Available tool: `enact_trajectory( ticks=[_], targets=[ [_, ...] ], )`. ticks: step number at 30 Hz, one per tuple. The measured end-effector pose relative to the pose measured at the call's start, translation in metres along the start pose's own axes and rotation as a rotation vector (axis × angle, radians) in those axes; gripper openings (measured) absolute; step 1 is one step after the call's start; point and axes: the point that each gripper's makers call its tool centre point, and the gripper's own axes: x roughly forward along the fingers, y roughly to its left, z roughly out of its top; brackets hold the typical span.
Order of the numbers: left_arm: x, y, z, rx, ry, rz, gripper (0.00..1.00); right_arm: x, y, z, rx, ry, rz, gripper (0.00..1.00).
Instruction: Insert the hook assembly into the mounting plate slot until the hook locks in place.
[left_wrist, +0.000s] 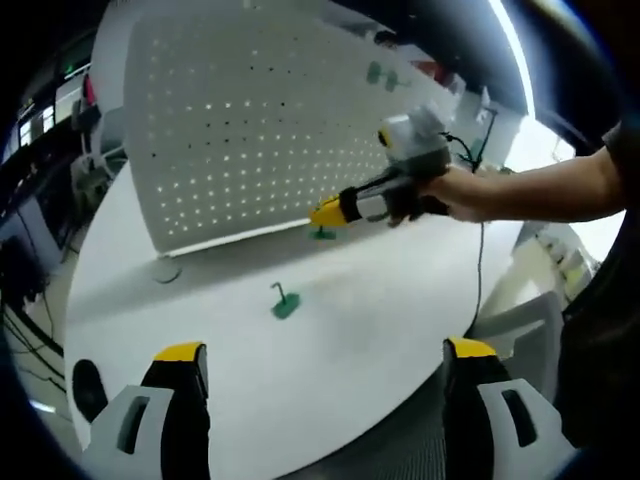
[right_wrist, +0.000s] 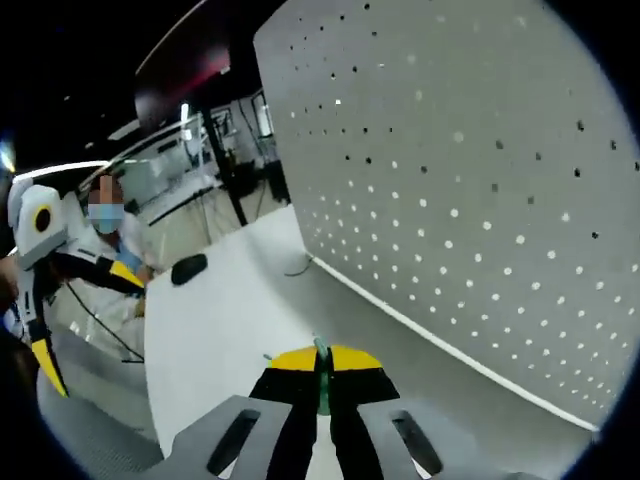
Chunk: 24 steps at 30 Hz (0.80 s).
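A green hook (left_wrist: 322, 233) sits at the foot of the upright white pegboard (left_wrist: 260, 120). My right gripper (left_wrist: 326, 212), held by a hand, is shut on it. In the right gripper view the green hook (right_wrist: 322, 388) shows as a sliver between the closed yellow tips of my right gripper (right_wrist: 322, 362), with the pegboard (right_wrist: 480, 200) close on the right. A second green hook (left_wrist: 284, 302) lies loose on the white table (left_wrist: 400, 300). My left gripper (left_wrist: 325, 350) stands open, jaws wide apart, short of that hook. The left gripper (right_wrist: 88, 322) also appears at the far left.
Two small green pieces (left_wrist: 382, 75) hang high on the pegboard. A round foot (left_wrist: 165, 270) stands at the board's left end. A black oval object (left_wrist: 88, 385) lies near the table edge, and a cable (left_wrist: 478, 270) runs down the right. A seated person (right_wrist: 105, 230) is beyond the table.
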Motion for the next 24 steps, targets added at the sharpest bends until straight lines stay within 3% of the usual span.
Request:
enact_trajectory(
  ticks=[5,14,24],
  targets=[
    [-0.004,0.004,0.015,0.018,-0.033,0.015,0.98,-0.023,-0.008,0.025,0.048,-0.098,-0.066,0.00],
    [-0.001,-0.008,0.039,0.074,-0.068,-0.015,0.99,-0.060,-0.003,0.037,0.142,-0.198,-0.123,0.00],
    [0.011,-0.025,0.081,0.008,-0.169,-0.069,0.85,-0.103,0.037,0.062,0.301,-0.388,-0.137,0.00]
  ],
)
